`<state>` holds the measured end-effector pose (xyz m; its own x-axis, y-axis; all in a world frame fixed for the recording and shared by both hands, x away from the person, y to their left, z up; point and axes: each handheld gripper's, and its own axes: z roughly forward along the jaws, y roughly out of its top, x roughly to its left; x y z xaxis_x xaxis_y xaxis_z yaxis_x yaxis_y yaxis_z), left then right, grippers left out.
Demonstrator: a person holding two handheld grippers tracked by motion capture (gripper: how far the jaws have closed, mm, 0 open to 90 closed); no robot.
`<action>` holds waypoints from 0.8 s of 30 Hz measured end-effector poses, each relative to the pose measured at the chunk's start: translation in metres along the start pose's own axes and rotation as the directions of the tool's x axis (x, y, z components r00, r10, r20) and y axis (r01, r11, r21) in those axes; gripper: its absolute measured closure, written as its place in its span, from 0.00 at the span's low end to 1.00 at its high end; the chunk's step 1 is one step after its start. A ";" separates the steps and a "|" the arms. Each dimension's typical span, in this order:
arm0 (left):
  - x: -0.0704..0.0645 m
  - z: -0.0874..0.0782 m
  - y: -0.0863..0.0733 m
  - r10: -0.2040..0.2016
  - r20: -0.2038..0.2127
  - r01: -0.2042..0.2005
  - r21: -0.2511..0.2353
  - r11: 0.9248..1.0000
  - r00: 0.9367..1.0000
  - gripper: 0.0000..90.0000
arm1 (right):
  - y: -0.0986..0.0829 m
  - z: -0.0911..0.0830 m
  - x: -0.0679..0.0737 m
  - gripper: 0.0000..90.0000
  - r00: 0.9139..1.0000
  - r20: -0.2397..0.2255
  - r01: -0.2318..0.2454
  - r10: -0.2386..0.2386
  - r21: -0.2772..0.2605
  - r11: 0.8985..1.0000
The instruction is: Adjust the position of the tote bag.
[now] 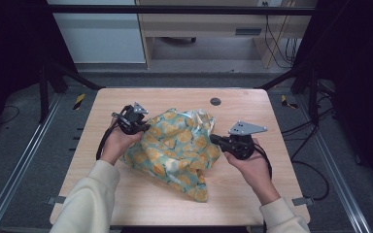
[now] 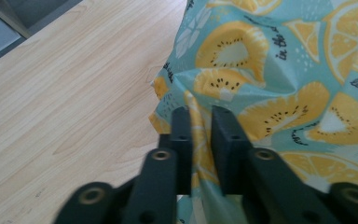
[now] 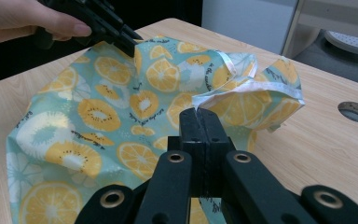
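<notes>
Both edges of the fruit-print cloth (image 1: pixel 177 148) are already gripped, yet the cloth is judged far from spread or folded: it lies crumpled at the middle of the tabletop (image 1: pixel 126 204). At its ten o'clock edge the left claw (image 1: pixel 143 127) is clenched on a pinched fold, with fabric seen between the jaws in the left gripper view. At three o'clock the right claw (image 1: pixel 213 138) is pressed shut on the white-hemmed edge, held low and pointing inward. Both forearms are angled in from six o'clock.
</notes>
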<state>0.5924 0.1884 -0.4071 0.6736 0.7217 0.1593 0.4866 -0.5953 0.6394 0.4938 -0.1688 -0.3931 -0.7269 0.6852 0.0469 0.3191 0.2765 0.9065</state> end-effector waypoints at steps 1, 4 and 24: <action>0.000 -0.001 -0.001 0.000 -0.001 0.000 -0.001 1.000 1.000 0.97 | 0.000 -0.001 -0.001 1.00 1.000 0.002 0.000 0.000 -0.001 1.000; -0.001 -0.004 -0.003 -0.006 -0.018 0.006 -0.006 1.000 1.000 0.99 | 0.000 -0.003 -0.002 1.00 1.000 0.009 -0.001 0.001 -0.005 1.000; 0.012 -0.031 -0.025 -0.051 -0.103 0.042 -0.081 0.996 0.993 1.00 | 0.002 -0.018 -0.026 1.00 0.991 0.134 0.008 -0.010 0.015 1.000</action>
<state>0.5706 0.2227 -0.3976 0.5873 0.7834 0.2033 0.4680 -0.5336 0.7044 0.5021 -0.1983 -0.3850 -0.6417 0.7667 -0.0188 0.3226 0.2921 0.9003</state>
